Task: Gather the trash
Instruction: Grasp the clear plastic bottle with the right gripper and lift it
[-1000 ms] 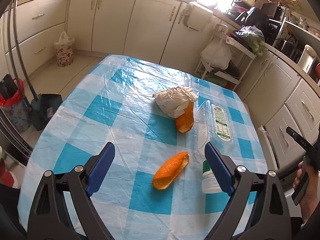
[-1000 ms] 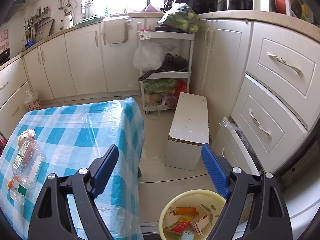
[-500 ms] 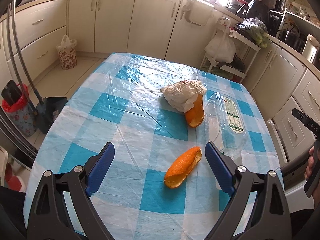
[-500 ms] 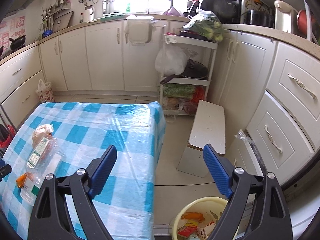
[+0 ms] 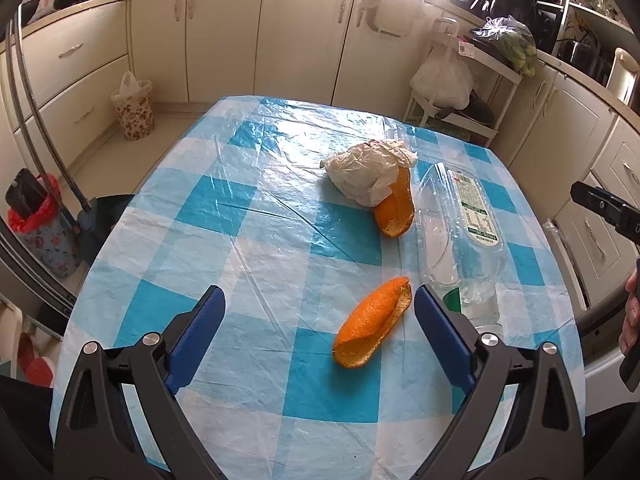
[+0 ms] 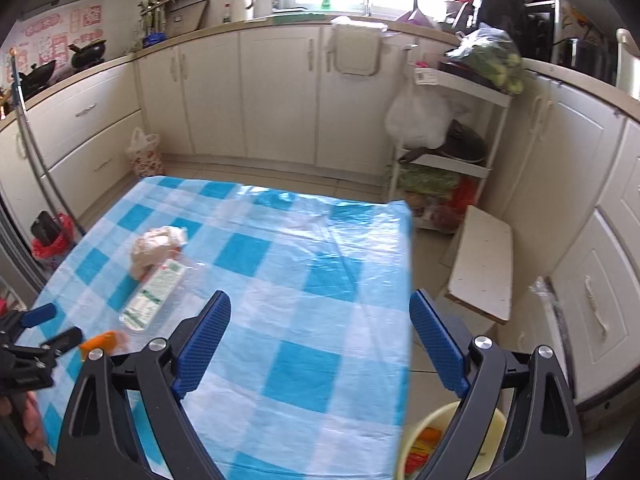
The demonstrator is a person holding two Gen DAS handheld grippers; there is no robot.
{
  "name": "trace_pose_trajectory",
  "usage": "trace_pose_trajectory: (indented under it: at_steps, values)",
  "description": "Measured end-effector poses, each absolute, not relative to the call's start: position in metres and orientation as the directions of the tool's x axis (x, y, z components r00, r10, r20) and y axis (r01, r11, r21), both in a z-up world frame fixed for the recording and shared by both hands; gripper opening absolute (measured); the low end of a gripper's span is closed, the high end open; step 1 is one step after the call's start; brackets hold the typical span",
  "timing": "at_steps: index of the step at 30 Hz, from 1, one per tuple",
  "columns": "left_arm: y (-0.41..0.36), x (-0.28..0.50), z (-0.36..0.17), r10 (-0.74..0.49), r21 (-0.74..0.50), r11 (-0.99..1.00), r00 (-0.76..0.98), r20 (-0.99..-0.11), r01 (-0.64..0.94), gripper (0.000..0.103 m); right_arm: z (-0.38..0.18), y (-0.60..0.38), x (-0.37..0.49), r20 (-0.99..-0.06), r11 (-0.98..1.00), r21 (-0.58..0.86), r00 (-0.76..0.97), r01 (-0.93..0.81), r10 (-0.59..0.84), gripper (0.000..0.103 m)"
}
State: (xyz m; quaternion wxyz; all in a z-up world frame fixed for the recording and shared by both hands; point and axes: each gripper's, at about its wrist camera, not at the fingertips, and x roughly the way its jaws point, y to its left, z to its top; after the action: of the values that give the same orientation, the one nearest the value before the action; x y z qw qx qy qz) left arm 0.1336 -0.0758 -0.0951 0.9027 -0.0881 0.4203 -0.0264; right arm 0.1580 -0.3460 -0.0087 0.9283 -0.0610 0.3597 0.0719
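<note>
On the blue-checked table (image 5: 224, 240) lie an orange peel (image 5: 374, 328), a second orange peel (image 5: 396, 210) leaning on a crumpled white bag (image 5: 366, 174), and a clear plastic bottle (image 5: 460, 236) on its side. My left gripper (image 5: 320, 324) is open and empty, just in front of the near peel. My right gripper (image 6: 320, 336) is open and empty above the table's right part. The bottle (image 6: 154, 298), the bag (image 6: 156, 250) and a peel (image 6: 100, 340) show at the left of the right wrist view. A yellow trash bowl (image 6: 432, 436) stands on the floor by the table's right edge.
White cabinets (image 5: 304, 36) run along the far walls. A shelf cart (image 6: 444, 152) with bags and a pot, and a white stool (image 6: 484, 264), stand right of the table. A small flowered bin (image 5: 134, 110) stands on the floor at the far left.
My right gripper has swung left from the trash bowl and floor to over the table. My left gripper has drawn back a little; the near peel lies more to its right.
</note>
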Motion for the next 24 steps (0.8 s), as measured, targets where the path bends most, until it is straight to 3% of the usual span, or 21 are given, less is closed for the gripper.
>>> trace_pose_trajectory:
  at_steps: [13,24]
  values:
    - [-0.073,0.134,-0.101,-0.115,-0.165,0.986,0.631,-0.767,-0.022,0.092,-0.031,-0.268,0.176,-0.764,0.94,0.053,0.592,-0.337,0.255,0.088]
    - [-0.074,0.135,-0.101,-0.135,-0.169,0.986,0.633,-0.762,0.007,0.092,-0.073,-0.227,0.184,-0.837,0.919,0.0,0.503,-0.394,0.216,0.088]
